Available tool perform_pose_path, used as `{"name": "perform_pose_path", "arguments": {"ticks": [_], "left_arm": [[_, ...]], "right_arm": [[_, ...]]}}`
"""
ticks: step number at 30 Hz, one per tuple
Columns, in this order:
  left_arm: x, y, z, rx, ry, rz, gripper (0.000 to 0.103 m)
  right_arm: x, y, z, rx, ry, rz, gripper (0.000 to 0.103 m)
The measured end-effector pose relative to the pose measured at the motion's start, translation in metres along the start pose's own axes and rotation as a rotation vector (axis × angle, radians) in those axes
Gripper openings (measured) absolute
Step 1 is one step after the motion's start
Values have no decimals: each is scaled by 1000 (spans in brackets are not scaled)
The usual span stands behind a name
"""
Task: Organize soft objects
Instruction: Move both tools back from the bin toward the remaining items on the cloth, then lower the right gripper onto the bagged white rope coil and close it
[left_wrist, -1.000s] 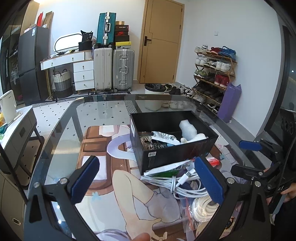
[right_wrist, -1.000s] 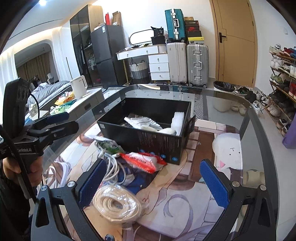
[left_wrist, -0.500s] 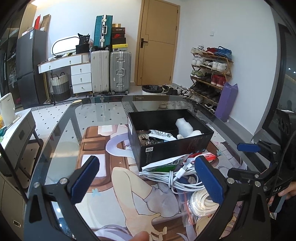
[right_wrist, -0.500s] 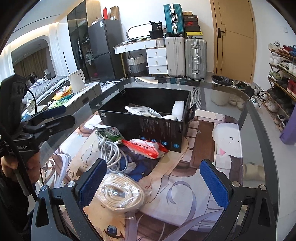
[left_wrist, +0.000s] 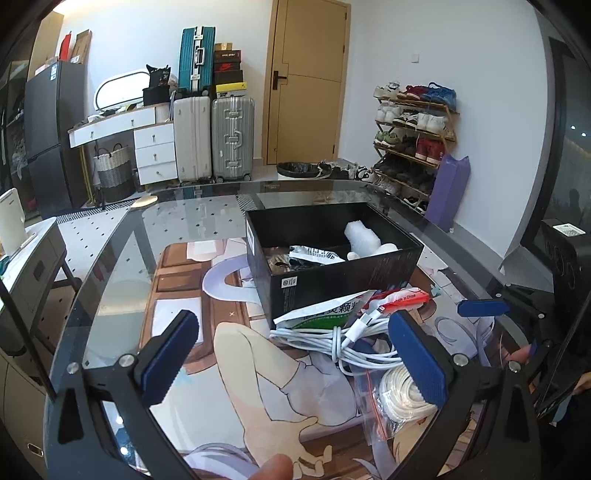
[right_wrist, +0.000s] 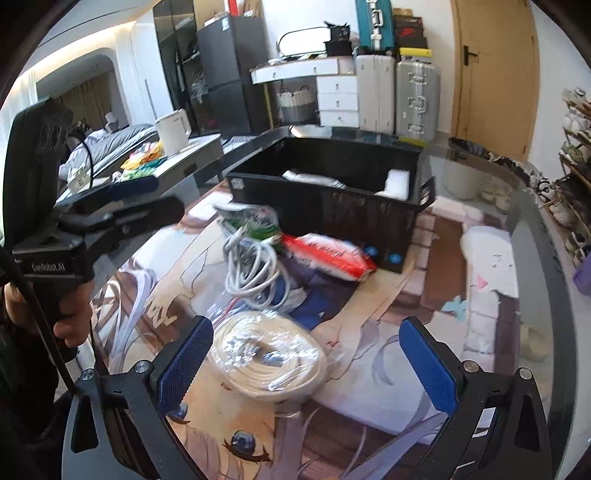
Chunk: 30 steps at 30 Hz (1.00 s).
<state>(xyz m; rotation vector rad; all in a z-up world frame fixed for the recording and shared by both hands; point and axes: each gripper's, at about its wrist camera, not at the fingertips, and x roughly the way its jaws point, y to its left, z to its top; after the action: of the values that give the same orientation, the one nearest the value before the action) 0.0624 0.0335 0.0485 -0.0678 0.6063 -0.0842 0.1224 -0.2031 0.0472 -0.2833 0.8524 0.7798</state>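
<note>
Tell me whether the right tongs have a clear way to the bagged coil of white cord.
Probably yes: the right tongs are open, and the bagged coil lies on the table just ahead of them with nothing on top.

red packet (right_wrist: 327, 254) motion-blurred, box (left_wrist: 343, 273) contents partly hidden by its wall

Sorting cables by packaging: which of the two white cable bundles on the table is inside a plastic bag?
The round cream coil nearest the right gripper is bagged; the white charging cable beside the black box lies bare.
</note>
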Motion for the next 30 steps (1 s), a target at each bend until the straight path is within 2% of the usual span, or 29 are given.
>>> {"name": "perform_pose_path", "arguments": {"ticks": [2,12,30], "left_arm": [[1,0,0,1,12,-2,103],[2,10,1,-40,55,-20,103],[0,12,3,-36,56,-17,103]], "right_arm": [[2,4,0,-14,3,-5,102],[18,23,-3,-43,73,86,102],[38,38,-13,-94,85,35,102]]}}
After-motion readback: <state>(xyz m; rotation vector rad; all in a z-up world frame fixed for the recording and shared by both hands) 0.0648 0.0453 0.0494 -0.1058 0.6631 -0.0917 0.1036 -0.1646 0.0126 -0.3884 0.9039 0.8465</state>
